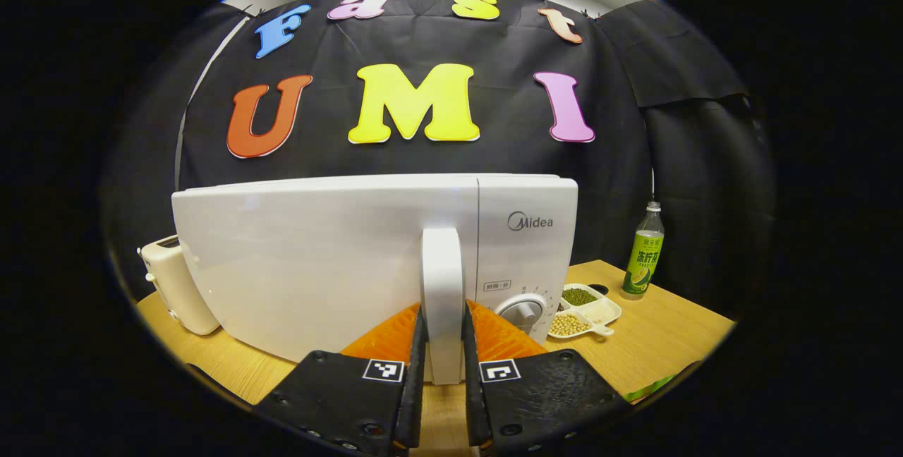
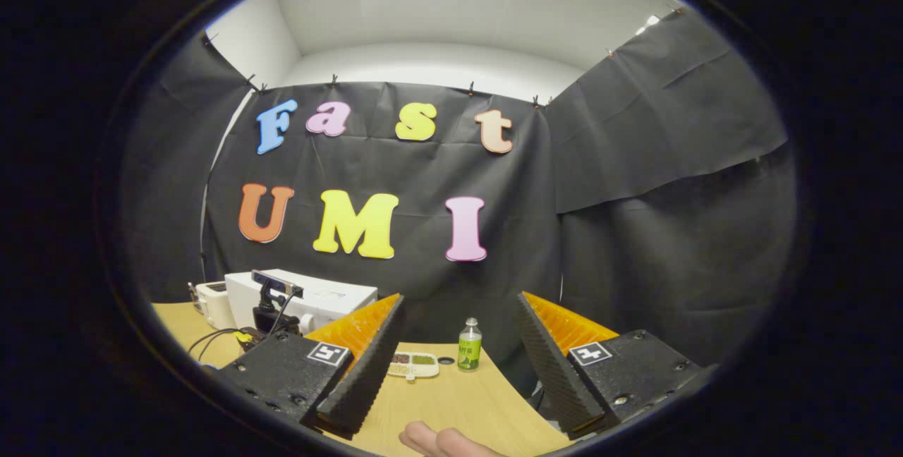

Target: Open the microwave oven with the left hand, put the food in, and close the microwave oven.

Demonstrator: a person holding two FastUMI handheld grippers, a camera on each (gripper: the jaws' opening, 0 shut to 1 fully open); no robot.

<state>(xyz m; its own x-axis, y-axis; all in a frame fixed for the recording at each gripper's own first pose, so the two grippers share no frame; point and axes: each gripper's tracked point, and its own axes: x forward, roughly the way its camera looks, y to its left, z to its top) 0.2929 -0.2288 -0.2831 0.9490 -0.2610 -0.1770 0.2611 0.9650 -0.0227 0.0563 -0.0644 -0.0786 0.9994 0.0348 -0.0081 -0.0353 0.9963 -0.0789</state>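
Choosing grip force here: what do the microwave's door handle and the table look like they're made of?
Door handle: apparently smooth, glossy white plastic, with soft reflections like the microwave body. Table: light wood or wood-look laminate with faint grain and a matte finish.

**Wooden table and what sits on it**

The wooden table (image 1: 656, 344) spans the lower frame. On it: a white microwave oven (image 1: 338, 259) at centre, a cream toaster (image 1: 173, 284) at left, a divided dish of beans (image 1: 585, 309) and a green bottle (image 1: 645, 252) at right.
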